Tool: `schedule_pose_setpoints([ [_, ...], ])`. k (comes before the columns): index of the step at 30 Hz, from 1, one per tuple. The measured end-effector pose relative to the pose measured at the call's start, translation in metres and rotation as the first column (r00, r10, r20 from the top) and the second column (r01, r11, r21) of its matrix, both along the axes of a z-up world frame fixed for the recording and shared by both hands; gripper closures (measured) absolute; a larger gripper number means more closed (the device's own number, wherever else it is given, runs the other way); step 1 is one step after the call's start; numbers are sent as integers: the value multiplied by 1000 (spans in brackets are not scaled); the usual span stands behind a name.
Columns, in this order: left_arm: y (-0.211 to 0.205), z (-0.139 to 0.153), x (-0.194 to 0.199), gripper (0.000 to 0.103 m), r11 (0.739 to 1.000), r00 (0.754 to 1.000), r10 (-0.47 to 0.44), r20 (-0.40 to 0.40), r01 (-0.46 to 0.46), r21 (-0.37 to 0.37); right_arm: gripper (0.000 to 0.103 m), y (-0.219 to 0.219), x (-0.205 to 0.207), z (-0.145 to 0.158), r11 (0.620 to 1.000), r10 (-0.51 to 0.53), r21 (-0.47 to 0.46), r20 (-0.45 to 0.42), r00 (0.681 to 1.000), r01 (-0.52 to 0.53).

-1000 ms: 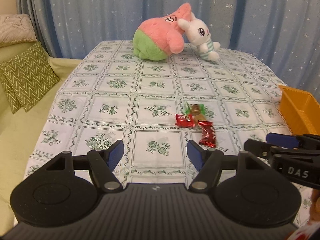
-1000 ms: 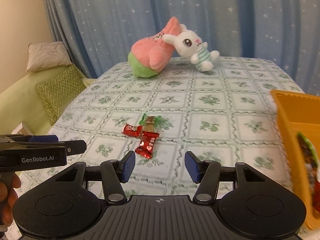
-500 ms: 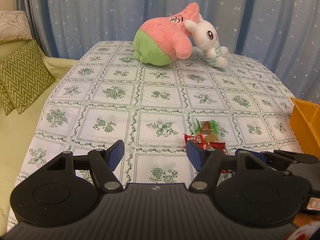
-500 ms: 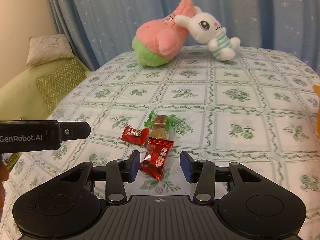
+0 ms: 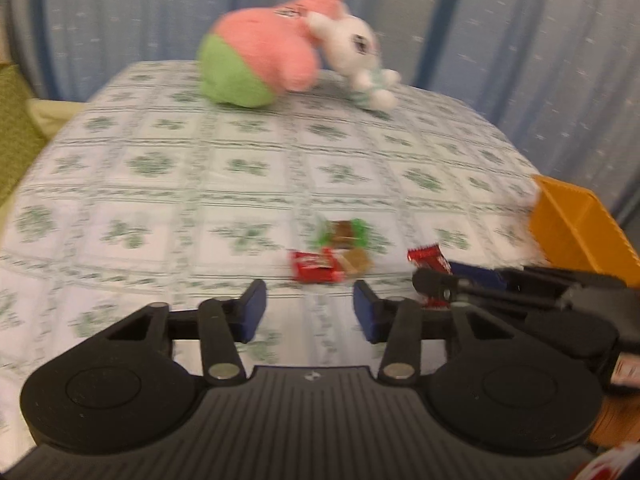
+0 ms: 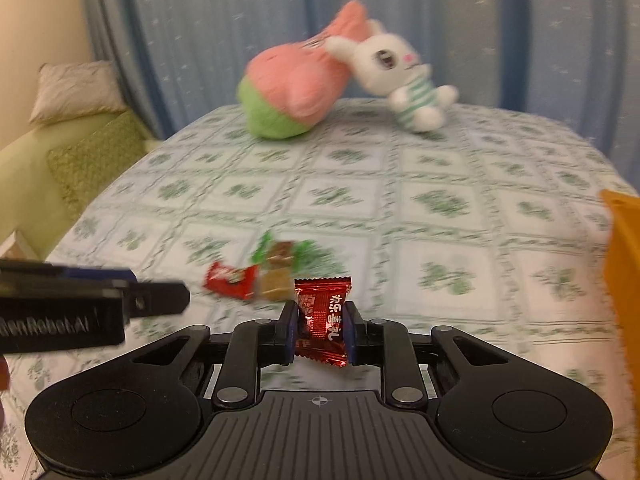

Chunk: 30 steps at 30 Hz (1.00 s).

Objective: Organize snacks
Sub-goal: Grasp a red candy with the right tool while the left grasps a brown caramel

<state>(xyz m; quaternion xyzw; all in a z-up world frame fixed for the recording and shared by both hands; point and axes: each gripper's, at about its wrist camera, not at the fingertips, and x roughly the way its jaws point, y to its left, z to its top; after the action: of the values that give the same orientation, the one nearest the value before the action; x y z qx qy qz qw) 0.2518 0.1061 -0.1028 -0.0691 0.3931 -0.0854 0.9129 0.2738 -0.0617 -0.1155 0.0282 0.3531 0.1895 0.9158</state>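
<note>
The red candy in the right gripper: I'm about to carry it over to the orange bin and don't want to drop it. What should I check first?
1. Right gripper shut on the red candy: ok, pads press both sides.
2. Candy clear of the small pile: ok.
3. Orange bin in view to the right: ok; its inside cannot be told.
4. Left gripper empty: ok, jaws closing on nothing.
5. Left gripper clear of the route to the bin: ok, it sits on the opposite side.
</note>
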Motion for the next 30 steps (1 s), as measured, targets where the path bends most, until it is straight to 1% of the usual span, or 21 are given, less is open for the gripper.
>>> schedule_pose_setpoints([
  [3,-14,-9,9,67,997,997,-71,-17,71,-17,80,-16,1,7,999,-46,3,8,999,46],
  [6,-24,-19,17,67,993,993,-114,-27,114,3,80,-28,4,9,996,-87,15,-2,996,87],
  [7,-26,-21,20,69,993,993,-118,-25,119,10,80,-31,5,9,995,-94,17,-4,996,94],
  [10,-27,-27,27,69,993,993,-116,-17,116,16,80,-34,7,9,994,-103,22,-8,995,104],
  [13,-26,-29,33,69,994,994,-109,8,109,15,80,-37,5,10,994,-107,29,-10,994,107],
  [15,-28,-30,36,69,994,993,-111,28,110,27,80,-38,6,10,993,-114,37,-15,993,115],
  [17,-32,-32,40,69,992,991,-121,49,118,50,80,-41,7,9,991,-122,44,-19,992,123],
  [19,-38,-33,43,68,985,987,-149,67,142,98,80,-42,8,9,991,-126,48,-23,992,127],
  [22,-48,-36,45,67,962,973,-214,88,194,194,80,-44,8,8,990,-129,49,-28,991,130],
  [23,-49,-36,45,67,956,969,-229,95,205,212,80,-44,8,8,990,-130,50,-31,991,131],
  [28,-56,-37,47,68,934,955,-275,111,237,269,80,-46,10,5,989,-137,57,-44,990,140],
  [30,-56,-38,48,68,935,955,-277,107,243,258,80,-46,10,5,988,-138,58,-44,989,141],
])
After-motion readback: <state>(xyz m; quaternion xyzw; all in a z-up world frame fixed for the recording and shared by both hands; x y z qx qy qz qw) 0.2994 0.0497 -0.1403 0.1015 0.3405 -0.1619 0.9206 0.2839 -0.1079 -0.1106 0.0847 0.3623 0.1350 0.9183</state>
